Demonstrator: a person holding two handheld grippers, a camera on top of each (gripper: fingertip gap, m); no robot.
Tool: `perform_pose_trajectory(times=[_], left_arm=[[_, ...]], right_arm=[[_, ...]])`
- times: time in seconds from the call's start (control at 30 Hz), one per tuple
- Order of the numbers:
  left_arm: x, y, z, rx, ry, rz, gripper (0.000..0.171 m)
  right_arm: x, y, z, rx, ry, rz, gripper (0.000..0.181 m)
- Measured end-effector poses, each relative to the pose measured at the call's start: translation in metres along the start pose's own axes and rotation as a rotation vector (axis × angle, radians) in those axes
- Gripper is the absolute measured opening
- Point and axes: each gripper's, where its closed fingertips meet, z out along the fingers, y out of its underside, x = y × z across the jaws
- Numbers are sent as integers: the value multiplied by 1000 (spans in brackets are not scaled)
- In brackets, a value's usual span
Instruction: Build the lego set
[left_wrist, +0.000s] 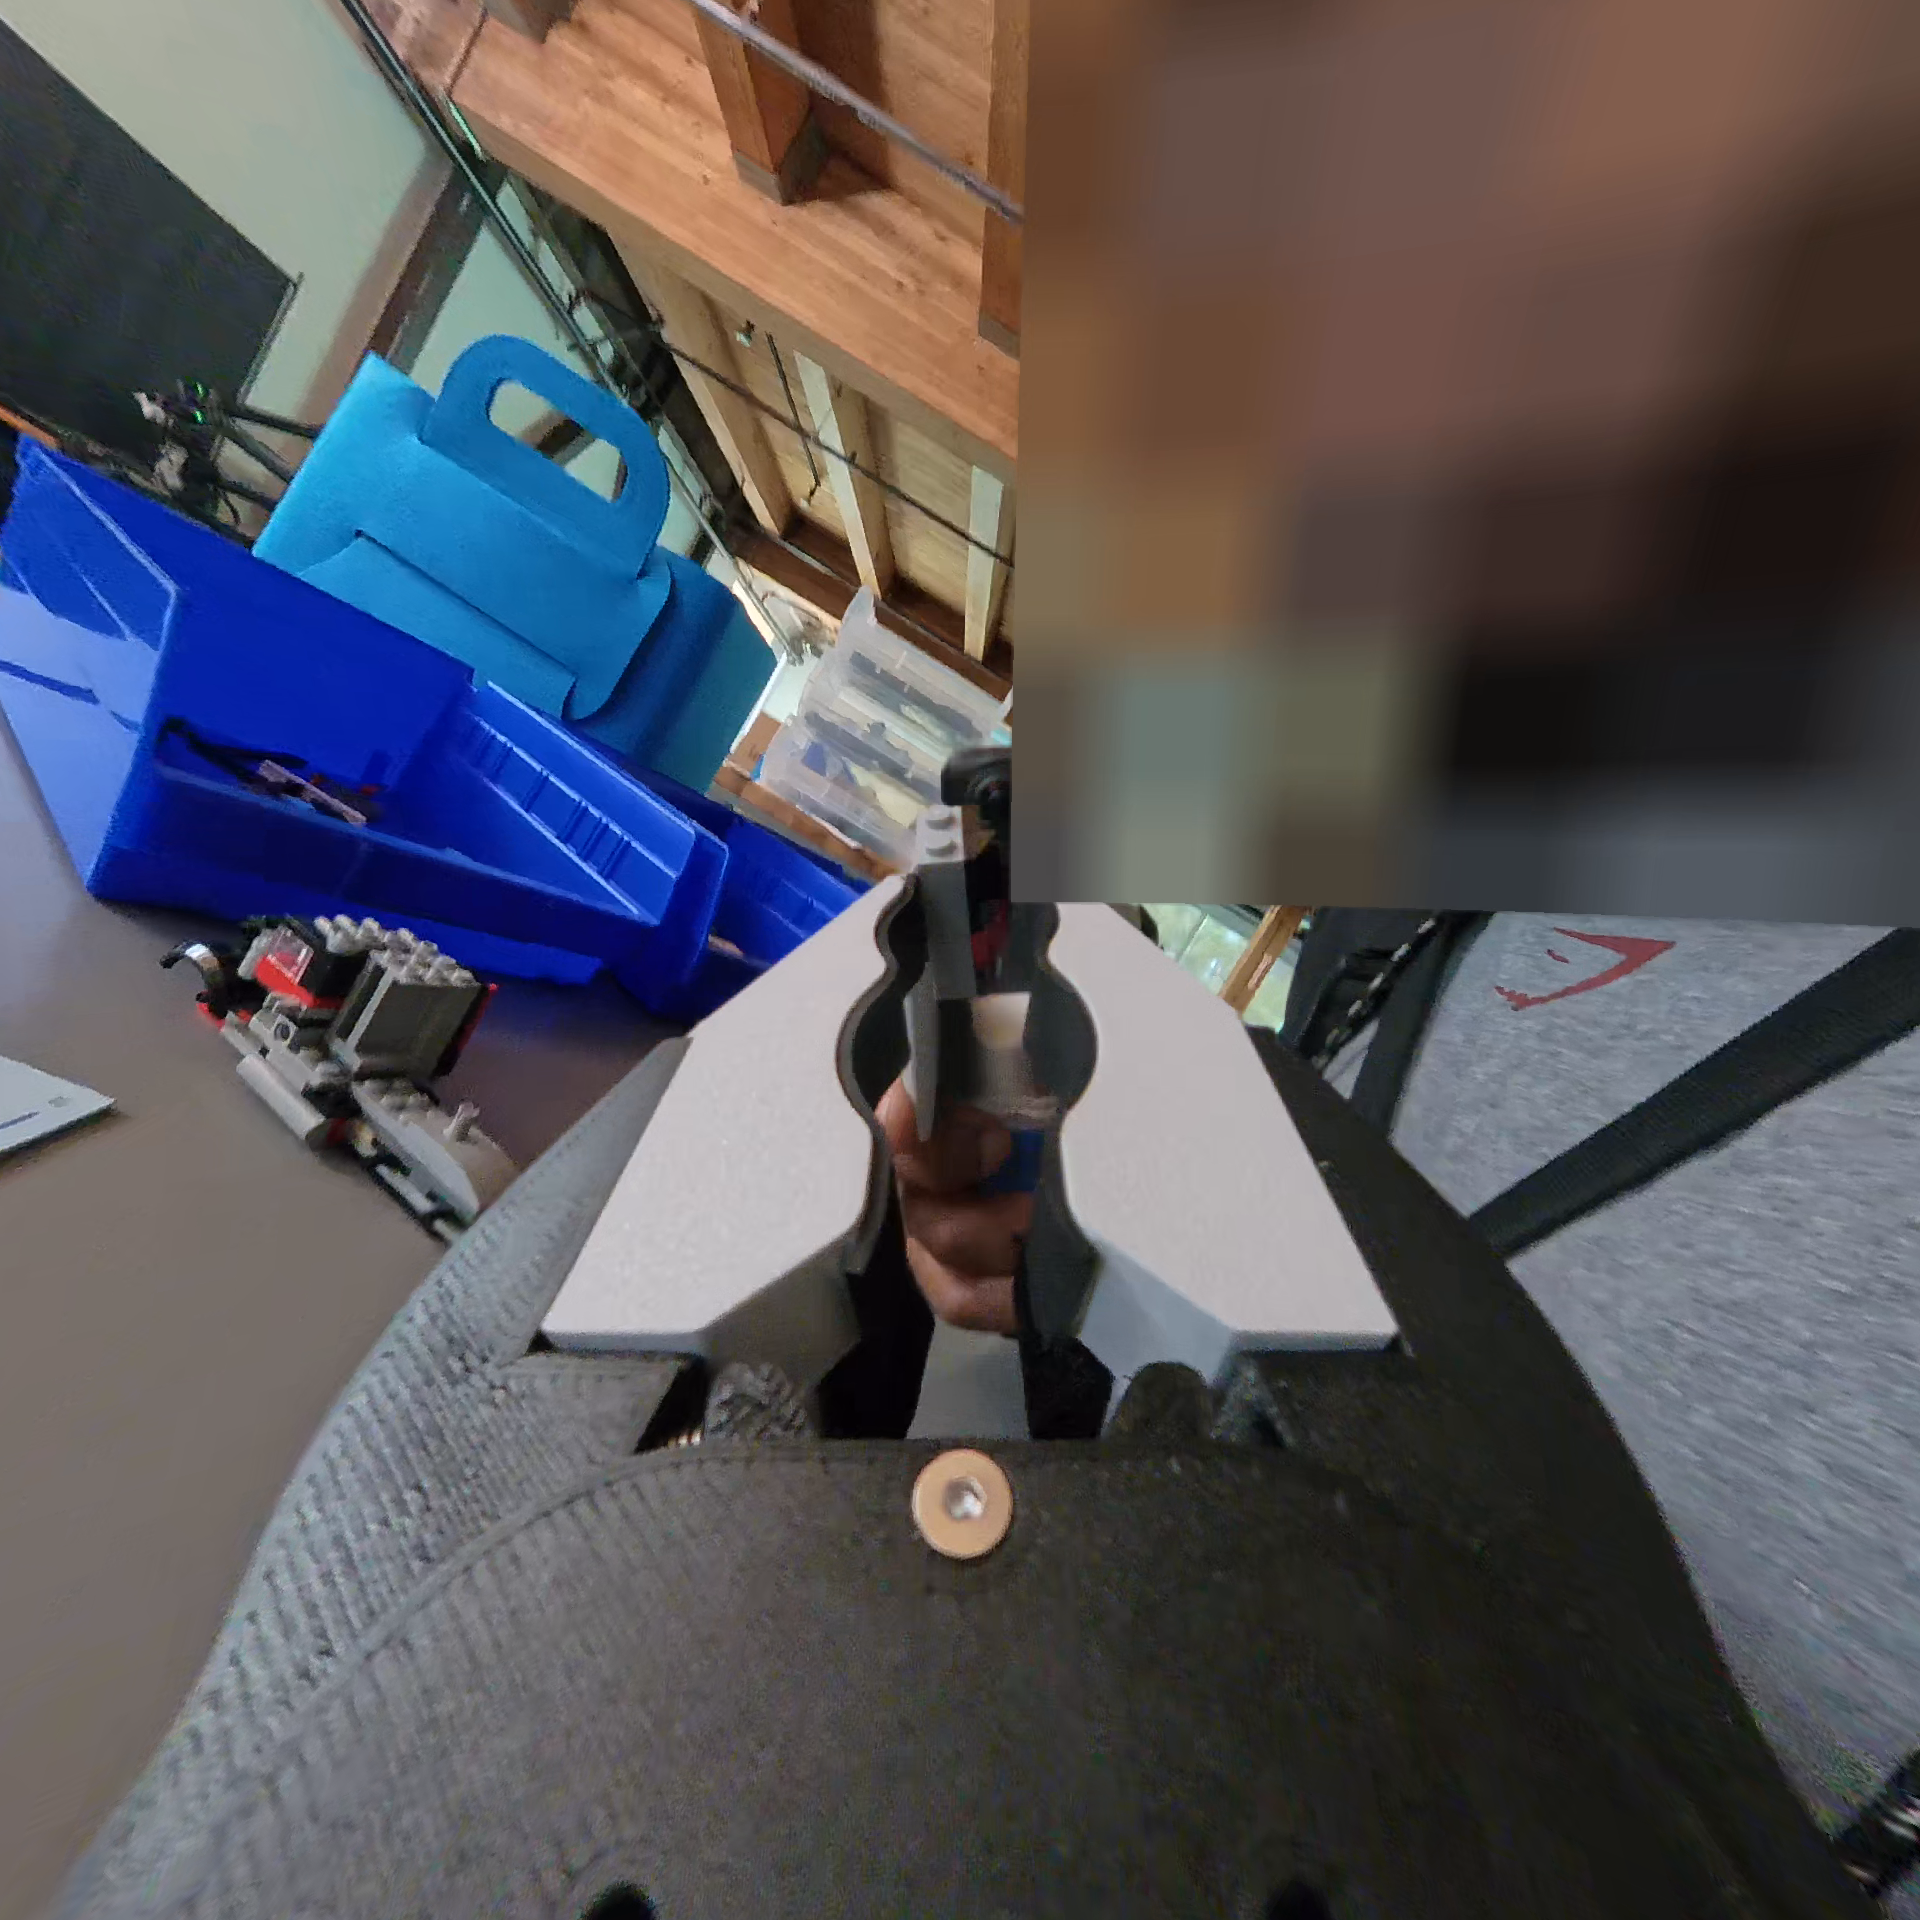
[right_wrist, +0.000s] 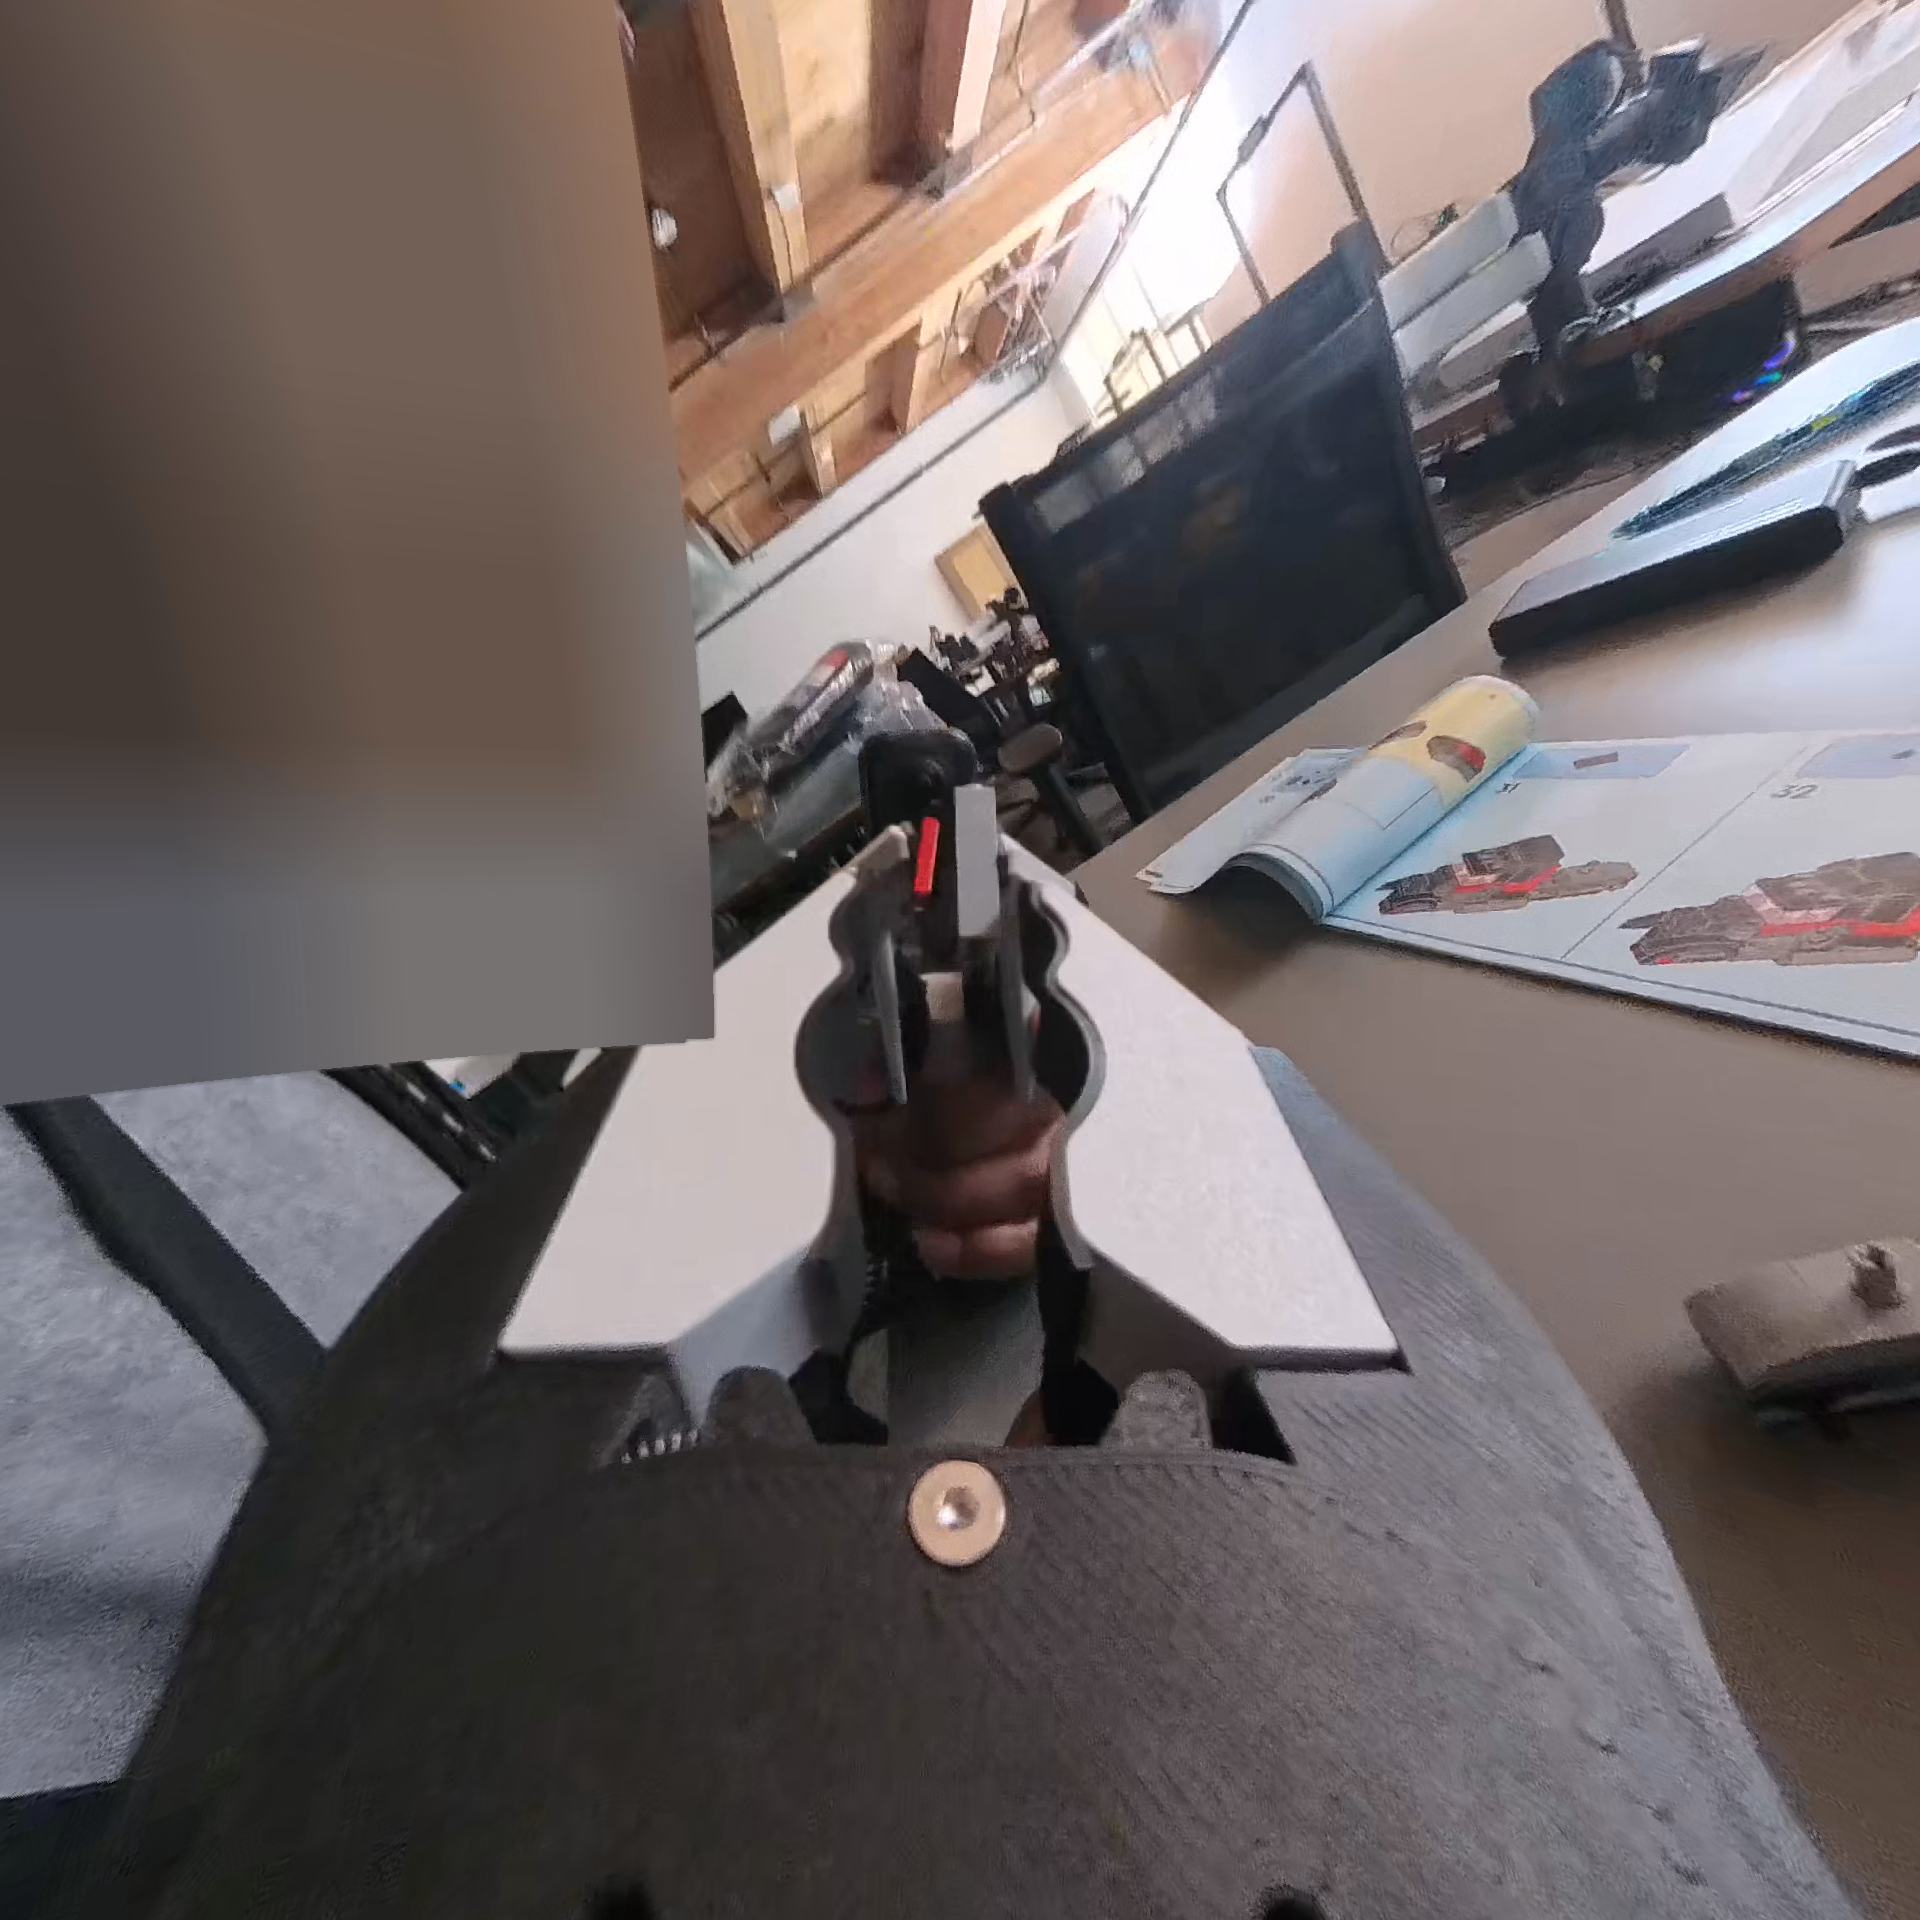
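Both grippers are held up in the air, tip to tip. My left gripper (left_wrist: 961, 925) is shut on a thin grey Lego plate (left_wrist: 940, 940) whose studded end sticks out past the fingertips. My right gripper (right_wrist: 940, 883) is shut on a small piece made of a grey brick (right_wrist: 977, 862) and a red bar (right_wrist: 927, 854). Each view shows the other gripper's black camera just beyond the tips, and a hand behind the jaws. The partly built grey, black and red Lego model (left_wrist: 343, 1029) lies on the brown table (left_wrist: 156, 1351) to the left. The exact contact between the two held pieces is hidden.
Dark blue bins (left_wrist: 343, 748) and a light blue carrier box (left_wrist: 499, 520) stand behind the model. An open instruction booklet (right_wrist: 1558, 862) lies on the table to the right. A small grey Lego sub-build (right_wrist: 1808, 1340) sits nearer. A black case (right_wrist: 1673, 566) and a mesh chair (right_wrist: 1236, 561) are farther back. Left and right tips are no more than a few centimetres apart.
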Motion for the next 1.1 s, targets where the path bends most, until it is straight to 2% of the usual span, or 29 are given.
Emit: perform_pose_trajectory(times=[0.1,0.3,0.5,0.77,0.93,1.1], left_arm=[[0,2,13,45,13,1,16],[0,10,38,80,42,4,16],[-1,19,54,66,61,-4,16],[-6,24,63,39,17,36,17],[-8,26,65,34,-10,60,16],[-4,30,66,21,-8,99,17]], right_arm=[[2,-9,-13,69,3,25,28],[6,-15,-36,127,24,33,16],[9,-21,-53,190,39,22,15],[15,-24,-64,217,21,59,15],[15,-25,-66,227,10,74,24],[15,-24,-69,242,21,74,18]])
